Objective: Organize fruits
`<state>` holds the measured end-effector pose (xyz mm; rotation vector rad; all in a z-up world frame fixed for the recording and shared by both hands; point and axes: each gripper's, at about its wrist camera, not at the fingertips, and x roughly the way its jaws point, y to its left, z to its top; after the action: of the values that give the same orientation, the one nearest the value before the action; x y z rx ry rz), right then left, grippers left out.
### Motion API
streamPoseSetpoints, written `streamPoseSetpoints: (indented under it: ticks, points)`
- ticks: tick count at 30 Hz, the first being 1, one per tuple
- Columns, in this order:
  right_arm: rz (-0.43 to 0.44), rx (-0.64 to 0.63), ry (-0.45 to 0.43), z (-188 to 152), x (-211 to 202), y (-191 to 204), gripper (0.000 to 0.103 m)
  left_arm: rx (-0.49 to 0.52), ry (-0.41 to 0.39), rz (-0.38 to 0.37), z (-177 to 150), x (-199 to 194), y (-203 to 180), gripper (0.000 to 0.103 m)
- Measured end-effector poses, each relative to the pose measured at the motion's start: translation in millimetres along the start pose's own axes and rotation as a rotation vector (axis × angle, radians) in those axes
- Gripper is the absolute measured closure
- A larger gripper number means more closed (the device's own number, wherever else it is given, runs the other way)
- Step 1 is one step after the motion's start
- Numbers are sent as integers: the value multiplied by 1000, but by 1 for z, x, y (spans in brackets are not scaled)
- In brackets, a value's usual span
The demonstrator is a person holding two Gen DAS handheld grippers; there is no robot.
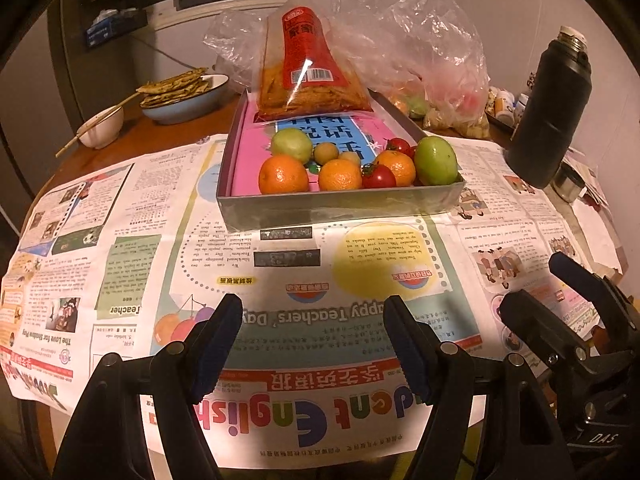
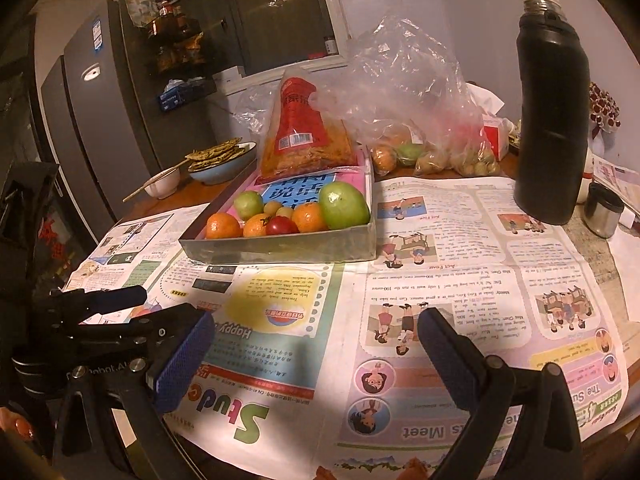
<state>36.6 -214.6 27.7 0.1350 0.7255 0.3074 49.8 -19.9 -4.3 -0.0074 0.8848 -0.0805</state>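
Behind box [image 1: 340,204]: snack bag [image 1: 308,68], plastic bags [image 1: 436,52]; flask [image 1: 552,108] right.

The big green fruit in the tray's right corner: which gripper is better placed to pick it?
Probably the right gripper: open, empty and nearer the side where the big green fruit lies. The left gripper faces the oranges.

fruits [image 1: 340,168] in tray [image 1: 340,204], newspaper [image 1: 280,280] beneath

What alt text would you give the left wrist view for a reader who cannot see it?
The open left gripper hovers empty over a newspaper-covered table, facing a shallow grey box of oranges, green fruits and small tomatoes. A snack bag stands at the box's far end, and the right gripper shows at the right edge.
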Motion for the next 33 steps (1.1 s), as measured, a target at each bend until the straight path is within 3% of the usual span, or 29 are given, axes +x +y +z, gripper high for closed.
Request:
streamPoseSetpoints:
  ticks: [33]
  points:
    - [-16, -1, 0, 2, 1, 0, 1, 12, 3, 29, -3, 0, -3, 28]
